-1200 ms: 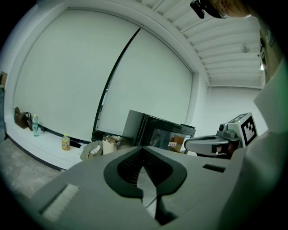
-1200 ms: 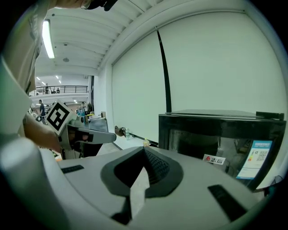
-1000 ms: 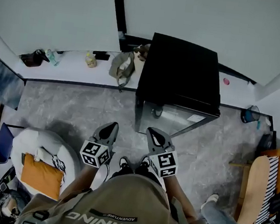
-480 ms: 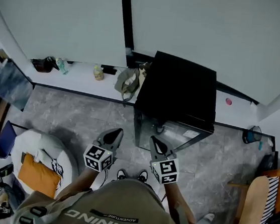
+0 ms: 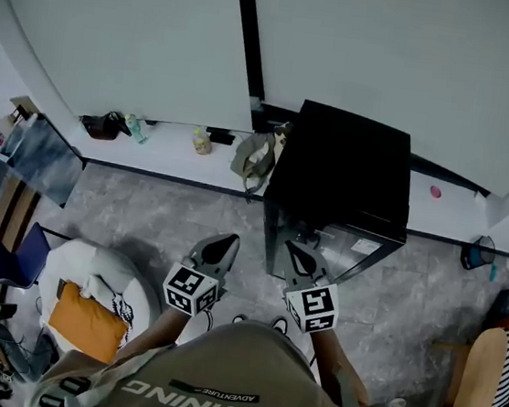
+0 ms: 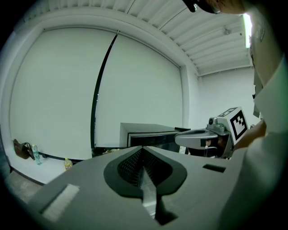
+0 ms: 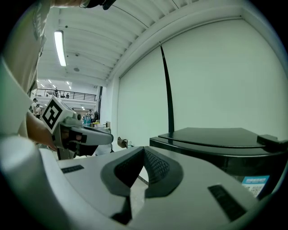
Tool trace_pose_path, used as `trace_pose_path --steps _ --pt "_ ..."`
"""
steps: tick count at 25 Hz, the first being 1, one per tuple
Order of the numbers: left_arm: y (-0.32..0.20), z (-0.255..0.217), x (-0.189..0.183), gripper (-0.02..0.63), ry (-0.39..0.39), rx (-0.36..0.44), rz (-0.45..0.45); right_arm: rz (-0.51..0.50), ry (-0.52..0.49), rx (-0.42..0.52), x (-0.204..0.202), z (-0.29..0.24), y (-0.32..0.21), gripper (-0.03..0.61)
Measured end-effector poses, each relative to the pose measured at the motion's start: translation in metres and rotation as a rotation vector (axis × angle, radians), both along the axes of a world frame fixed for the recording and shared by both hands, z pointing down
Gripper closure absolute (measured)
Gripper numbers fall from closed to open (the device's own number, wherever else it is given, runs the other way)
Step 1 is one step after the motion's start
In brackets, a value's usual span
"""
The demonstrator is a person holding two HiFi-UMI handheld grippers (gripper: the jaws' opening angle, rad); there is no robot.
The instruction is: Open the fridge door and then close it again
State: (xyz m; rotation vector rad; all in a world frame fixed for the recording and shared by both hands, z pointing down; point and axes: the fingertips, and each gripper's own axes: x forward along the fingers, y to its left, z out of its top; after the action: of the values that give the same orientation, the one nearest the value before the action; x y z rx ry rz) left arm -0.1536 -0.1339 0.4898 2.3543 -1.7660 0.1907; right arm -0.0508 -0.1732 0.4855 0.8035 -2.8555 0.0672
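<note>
squat black fridge [image 5: 342, 163]: smooth, semi-gloss top, reflective door front | grey marbled floor [image 5: 142, 216]: polished stone look | grey left gripper [image 6: 143, 149]: matt plastic, black pads [image 6: 130, 167] finely ribbed

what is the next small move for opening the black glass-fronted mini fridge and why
Probably reach the right gripper forward to the black glass-fronted mini fridge, parting its jaws. It and the left gripper hover short of the closed-looking door, jaws together, holding nothing.
</note>
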Motion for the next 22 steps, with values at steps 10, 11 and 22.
trace_pose_path --steps 10,11,22 --pt "0.000 -0.008 -0.008 0.614 -0.054 0.025 -0.002 0.010 -0.035 0.045 0.003 -0.024 0.002 0.583" --pt "0.001 -0.008 -0.008 0.614 -0.053 0.023 0.000 0.019 -0.037 0.041 0.005 -0.024 0.001 0.583" --pt "0.007 -0.001 -0.006 0.614 -0.035 -0.009 0.012 0.063 -0.039 0.020 0.018 -0.020 0.002 0.583"
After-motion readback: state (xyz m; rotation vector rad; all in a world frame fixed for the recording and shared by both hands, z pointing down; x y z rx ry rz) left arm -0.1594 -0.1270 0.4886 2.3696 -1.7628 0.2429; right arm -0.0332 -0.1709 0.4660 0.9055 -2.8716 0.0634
